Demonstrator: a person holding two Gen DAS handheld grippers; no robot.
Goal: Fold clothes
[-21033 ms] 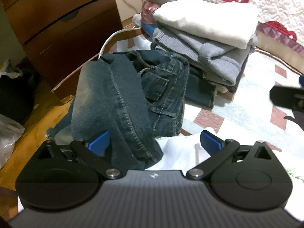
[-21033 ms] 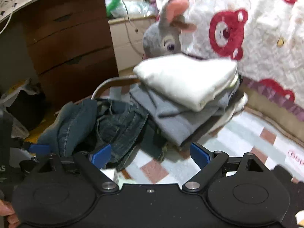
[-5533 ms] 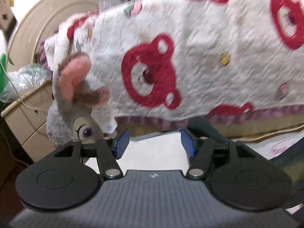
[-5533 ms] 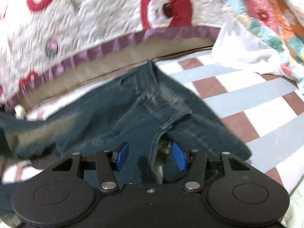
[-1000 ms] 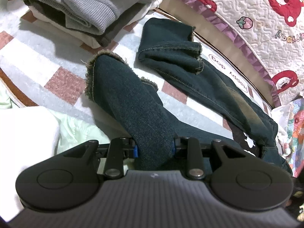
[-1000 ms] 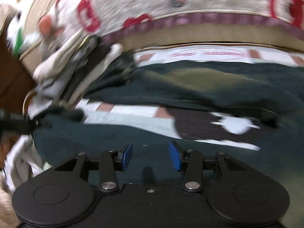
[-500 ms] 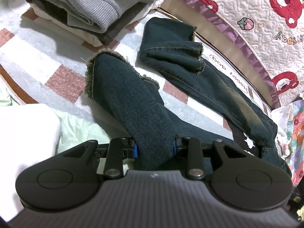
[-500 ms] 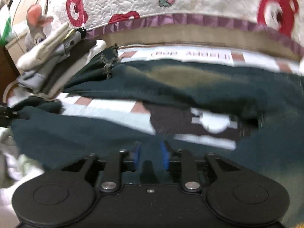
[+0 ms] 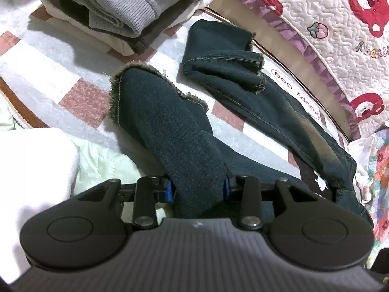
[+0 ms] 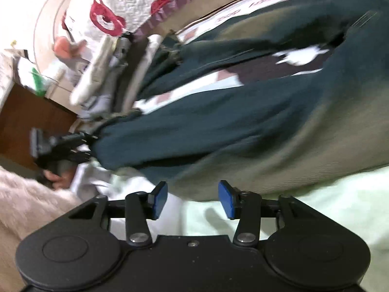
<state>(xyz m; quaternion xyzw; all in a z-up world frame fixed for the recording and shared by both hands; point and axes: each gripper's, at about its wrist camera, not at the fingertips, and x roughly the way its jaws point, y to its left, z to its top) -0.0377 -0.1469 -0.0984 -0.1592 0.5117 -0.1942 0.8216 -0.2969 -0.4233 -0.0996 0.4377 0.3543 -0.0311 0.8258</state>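
Checked bedding [image 9: 80,97] in pink, white and pale blue squares carries everything. At its far left edge sits a stack of folded clothes [image 9: 126,7], grey ribbed knit on top. Right of the stack, dark jeans [image 9: 243,77] lie spread, both frayed leg ends pointing toward the stack. The left gripper [image 9: 197,189] is clamped on the near leg, blue pads pressing the denim. Along the bedding's far edge, partly covered print reads "Happy dog". Behind it hangs a white quilt [image 9: 340,24] with red bears. The right gripper [image 10: 193,198] has just been opening; its jaws stand apart, nothing between them, at the jeans' near edge.
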